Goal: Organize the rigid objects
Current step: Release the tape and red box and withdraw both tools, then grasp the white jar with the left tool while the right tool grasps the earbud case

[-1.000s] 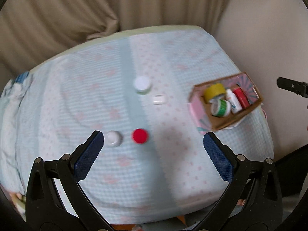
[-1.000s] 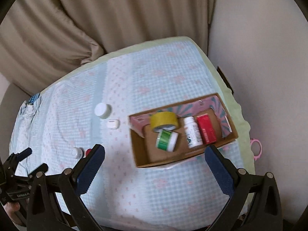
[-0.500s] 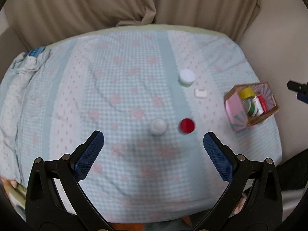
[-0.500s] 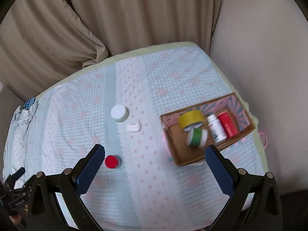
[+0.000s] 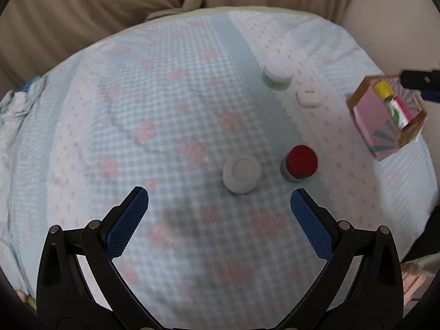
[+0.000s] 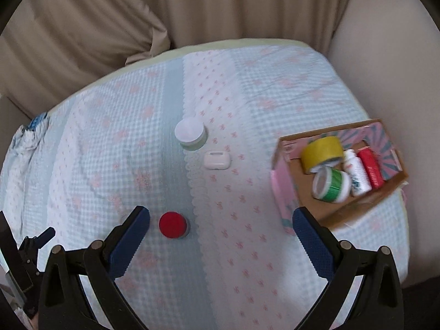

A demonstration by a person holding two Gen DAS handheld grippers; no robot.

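Step in hand: approach. The left gripper [image 5: 219, 195], fingers apart and empty, hovers with the white round-capped bottle [image 5: 241, 172] just ahead between its fingers. Next move: descend, straddle the cap, close. The right gripper [image 6: 221, 214] is spread, empty; the cardboard box [image 6: 286, 192] lies just beyond its right finger.

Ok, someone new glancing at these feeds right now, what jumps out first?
Probably the red-capped jar standing alone on the checked bedspread, near the open right gripper. Next, the cardboard box at the bed's right edge, holding a yellow tape roll, a green tape roll, a white bottle and a red one.
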